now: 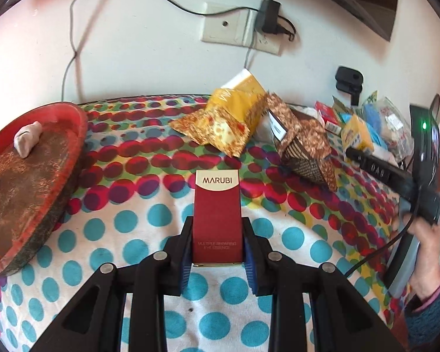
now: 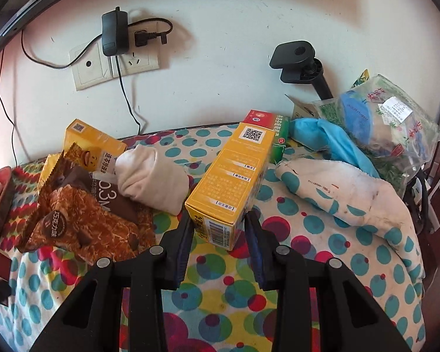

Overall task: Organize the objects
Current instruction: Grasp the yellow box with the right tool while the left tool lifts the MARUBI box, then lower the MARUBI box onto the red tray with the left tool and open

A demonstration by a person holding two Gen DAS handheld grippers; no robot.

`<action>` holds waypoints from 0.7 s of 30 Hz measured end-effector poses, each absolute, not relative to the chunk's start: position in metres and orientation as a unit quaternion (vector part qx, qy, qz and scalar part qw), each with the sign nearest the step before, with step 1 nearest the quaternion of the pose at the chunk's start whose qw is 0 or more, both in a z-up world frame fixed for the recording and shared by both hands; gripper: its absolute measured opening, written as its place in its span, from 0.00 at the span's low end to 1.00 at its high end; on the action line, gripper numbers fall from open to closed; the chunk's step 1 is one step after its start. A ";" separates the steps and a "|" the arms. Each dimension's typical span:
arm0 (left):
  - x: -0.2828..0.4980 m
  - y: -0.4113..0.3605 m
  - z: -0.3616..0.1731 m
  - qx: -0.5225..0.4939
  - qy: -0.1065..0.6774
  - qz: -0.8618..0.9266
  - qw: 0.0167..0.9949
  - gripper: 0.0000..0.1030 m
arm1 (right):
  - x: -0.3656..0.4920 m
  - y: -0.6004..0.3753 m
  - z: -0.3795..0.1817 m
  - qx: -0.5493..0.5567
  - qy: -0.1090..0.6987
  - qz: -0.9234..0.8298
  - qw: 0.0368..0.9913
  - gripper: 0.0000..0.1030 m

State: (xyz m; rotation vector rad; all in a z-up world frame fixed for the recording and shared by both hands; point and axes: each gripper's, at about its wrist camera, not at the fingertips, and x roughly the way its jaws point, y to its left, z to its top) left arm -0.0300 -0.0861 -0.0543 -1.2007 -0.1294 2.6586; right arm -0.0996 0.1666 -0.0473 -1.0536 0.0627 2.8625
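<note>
My left gripper (image 1: 217, 226) is shut on a dark red MARUBI box (image 1: 217, 202), which stands upright between the pads above the polka-dot cloth (image 1: 132, 223). My right gripper (image 2: 217, 218) has its pads against the near end of a long yellow box (image 2: 231, 176). That box points away toward the wall, and its far end rests by a red-and-green box (image 2: 274, 129). In the left wrist view the same yellow box (image 1: 357, 135) shows at the far right, at the tip of the right gripper's black finger (image 1: 375, 165). A hand (image 1: 425, 249) holds that gripper.
A worn red tray (image 1: 83, 129) with white lumps sits at the left. Snack packets (image 1: 220, 129) and a brown chocolate packet (image 2: 82, 220) lie mid-table, beside a rolled white sock (image 2: 152, 179). A blue cloth (image 2: 331, 138), a plastic bag (image 2: 390, 123) and a black clamp (image 2: 296, 55) crowd the right.
</note>
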 end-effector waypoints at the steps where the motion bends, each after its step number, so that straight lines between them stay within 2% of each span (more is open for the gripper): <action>1: -0.029 -0.089 -0.052 -0.407 -0.047 0.906 0.109 0.29 | -0.099 0.166 -0.047 -0.345 0.019 0.937 0.045 0.32; 12: -0.024 -0.122 -0.035 -0.407 -0.061 0.908 0.082 0.29 | -0.104 0.165 -0.052 -0.370 0.017 0.925 0.089 0.32; 21: -0.023 -0.159 -0.018 -0.408 -0.035 0.912 0.033 0.29 | -0.107 0.160 -0.055 -0.374 0.007 0.923 0.089 0.32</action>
